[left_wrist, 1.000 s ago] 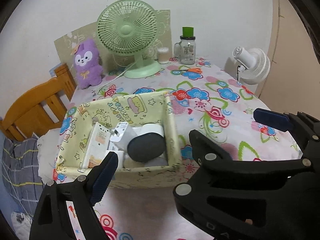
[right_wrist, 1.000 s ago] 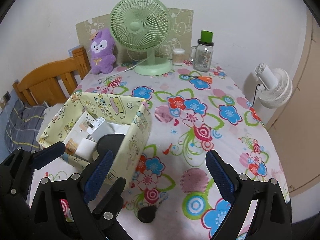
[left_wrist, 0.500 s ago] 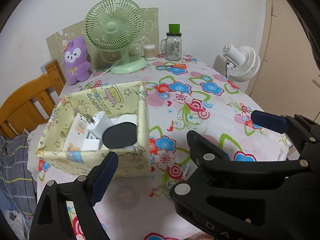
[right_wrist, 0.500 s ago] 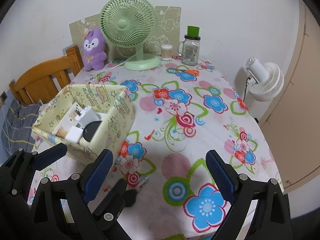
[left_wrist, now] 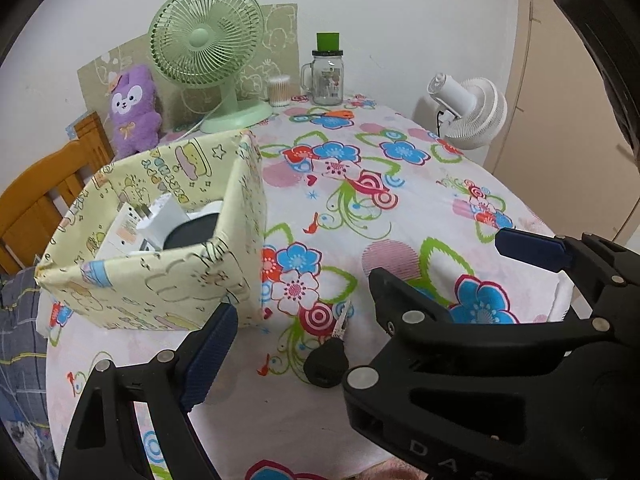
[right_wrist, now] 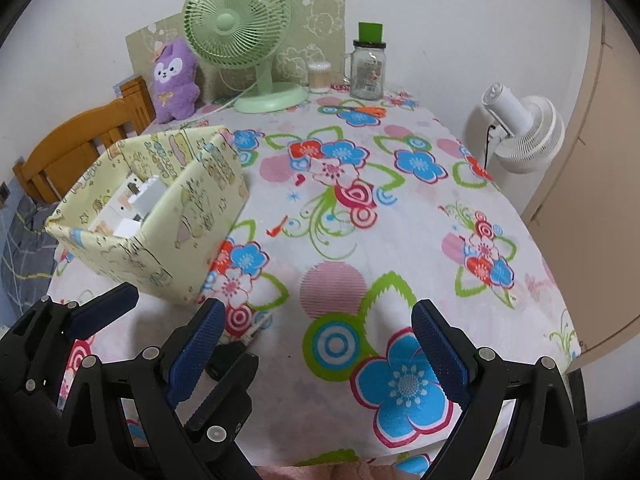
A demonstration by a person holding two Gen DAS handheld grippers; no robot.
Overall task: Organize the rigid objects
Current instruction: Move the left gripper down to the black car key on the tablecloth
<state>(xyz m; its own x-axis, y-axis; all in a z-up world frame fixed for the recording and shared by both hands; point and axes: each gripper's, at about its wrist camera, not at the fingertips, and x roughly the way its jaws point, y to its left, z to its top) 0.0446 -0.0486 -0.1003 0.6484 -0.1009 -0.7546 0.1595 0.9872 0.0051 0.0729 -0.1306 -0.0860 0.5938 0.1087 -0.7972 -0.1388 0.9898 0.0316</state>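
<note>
Hovering over the near edge of the flowered tablecloth (right_wrist: pixel 400 240), the right gripper (right_wrist: pixel 316 352) has its blue-padded jaws spread wide with nothing between them. The left gripper (left_wrist: pixel 304 344) hangs just beside it on the left, released likewise, its jaws apart and empty. A small black round object (left_wrist: pixel 325 364) lies on the cloth near the front edge, between the left gripper's fingers in that view but not touched by either pad; a small white patterned piece (left_wrist: pixel 342 322) sits right behind it. Further in, toward the left edge, stands a pale yellow fabric box (right_wrist: pixel 172 224) printed with cartoon figures, holding white plug-like blocks (right_wrist: pixel 144 200) and a dark round item (left_wrist: pixel 192 232). At the far edge a green desk fan (right_wrist: pixel 240 32) stands upright, with a purple plush toy (right_wrist: pixel 174 80) to its left, and a jar of cotton swabs (right_wrist: pixel 319 77) and a glass mug jar with a green cap (right_wrist: pixel 367 68) to its right. A wooden chair (right_wrist: pixel 80 140) stands off the left edge, and a white fan (right_wrist: pixel 524 132) off the right.
</note>
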